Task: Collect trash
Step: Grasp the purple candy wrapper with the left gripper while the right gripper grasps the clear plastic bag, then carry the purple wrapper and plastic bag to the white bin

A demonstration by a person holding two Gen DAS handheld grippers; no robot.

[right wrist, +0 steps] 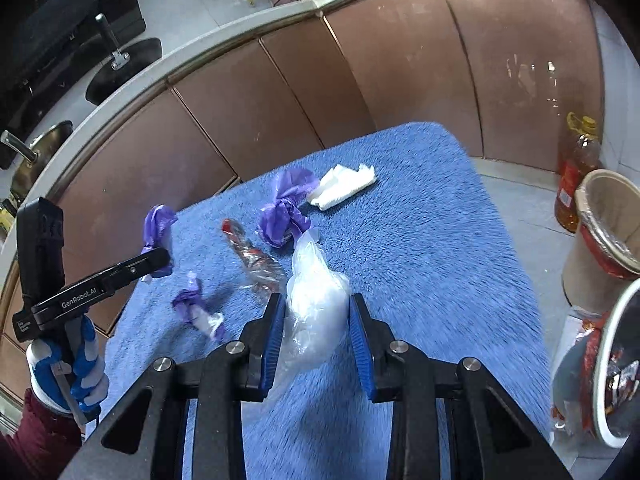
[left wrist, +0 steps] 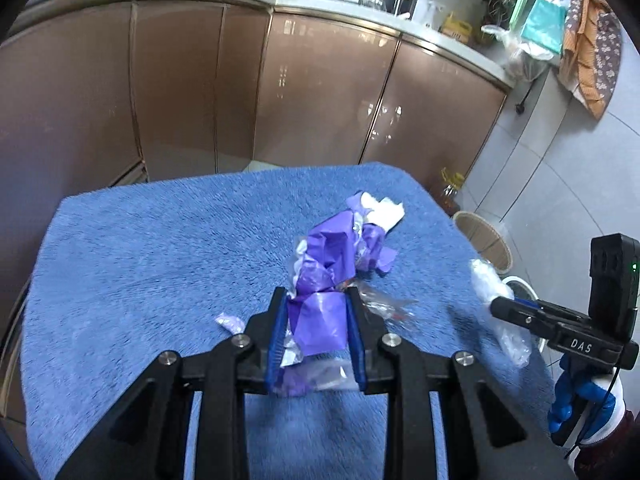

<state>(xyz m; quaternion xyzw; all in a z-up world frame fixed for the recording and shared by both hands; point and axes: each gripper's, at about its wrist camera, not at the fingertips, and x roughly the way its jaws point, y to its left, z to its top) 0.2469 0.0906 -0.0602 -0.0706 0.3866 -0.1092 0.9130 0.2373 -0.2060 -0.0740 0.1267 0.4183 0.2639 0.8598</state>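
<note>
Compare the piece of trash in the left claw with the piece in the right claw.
The purple plastic wrapper in the left claw is opaque and crumpled into folds; the clear plastic bag in the right claw is see-through and whitish, puffed and smoother. Both are thin plastic, pinched between blue pads above the blue towel.

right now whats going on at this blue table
A person is clearing trash off a table covered with a blue towel, a handheld gripper in each gloved hand. The left gripper is shut on a crumpled purple plastic bag; the right gripper is shut on a clear plastic bag. More purple scraps, a clear wrapper and a white tissue lie on the towel. A lined bin stands on the floor nearby.
</note>
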